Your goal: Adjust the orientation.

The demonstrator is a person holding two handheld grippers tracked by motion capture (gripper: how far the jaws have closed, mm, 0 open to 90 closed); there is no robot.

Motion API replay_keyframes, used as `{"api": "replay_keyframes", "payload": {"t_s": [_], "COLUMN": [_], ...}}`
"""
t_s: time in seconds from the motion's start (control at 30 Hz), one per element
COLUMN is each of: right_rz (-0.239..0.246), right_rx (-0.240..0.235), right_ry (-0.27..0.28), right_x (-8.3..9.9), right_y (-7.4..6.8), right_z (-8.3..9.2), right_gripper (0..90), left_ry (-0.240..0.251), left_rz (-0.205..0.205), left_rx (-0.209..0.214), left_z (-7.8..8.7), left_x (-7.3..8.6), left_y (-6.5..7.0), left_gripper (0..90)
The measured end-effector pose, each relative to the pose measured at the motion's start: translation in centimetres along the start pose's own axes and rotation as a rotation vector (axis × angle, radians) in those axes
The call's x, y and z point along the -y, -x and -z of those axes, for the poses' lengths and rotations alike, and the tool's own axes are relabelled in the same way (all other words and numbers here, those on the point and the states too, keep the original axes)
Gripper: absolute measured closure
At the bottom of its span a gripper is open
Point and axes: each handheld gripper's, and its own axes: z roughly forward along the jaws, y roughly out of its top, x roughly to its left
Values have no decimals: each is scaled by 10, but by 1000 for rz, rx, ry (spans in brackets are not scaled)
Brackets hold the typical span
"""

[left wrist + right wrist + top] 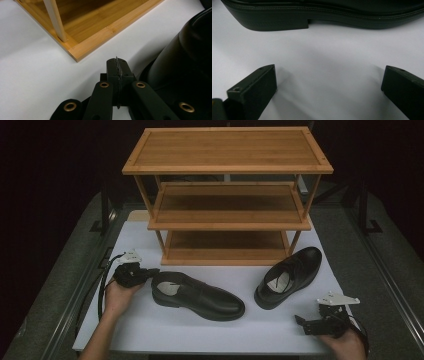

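Note:
Two black leather shoes lie on a white board [150,330]. The left shoe [197,296] points right and lies in front of the rack. My left gripper [151,272] is by its heel, jaws shut with nothing between them. In the left gripper view, the closed jaws [117,65] sit just left of the shoe's dark heel [185,62]. The right shoe [289,276] lies angled near the rack's right leg. My right gripper [303,325] rests open at the board's front right. In the right gripper view, its jaws [330,75] stand wide apart, short of that shoe's sole and heel [287,17].
A three-tier bamboo shoe rack [227,195] stands at the back of the board, its shelves bare; its bottom corner [75,52] is close ahead of the left gripper. Grey carpet [380,285] and dark rails flank the board.

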Motion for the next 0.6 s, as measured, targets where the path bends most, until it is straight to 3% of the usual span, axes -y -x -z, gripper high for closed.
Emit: {"api": "replay_keyframes", "payload": {"t_s": [0.1, 0.2, 0.6], "right_rz": [0, 0, 0], "right_rx": [0, 1, 0], "right_ry": [0, -1, 0], "right_x": [0, 0, 0], "right_y": [0, 0, 0], "right_z": [0, 0, 0], "right_gripper": [0, 0, 0], "left_ry": [-1, -41, -69], "left_rz": [8, -3, -6], "left_rx": [15, 54, 78], "left_z": [-3, -14, -14], "left_x": [1, 3, 6], "left_y": [-1, 2, 2], "left_gripper": [900, 900, 900]}}
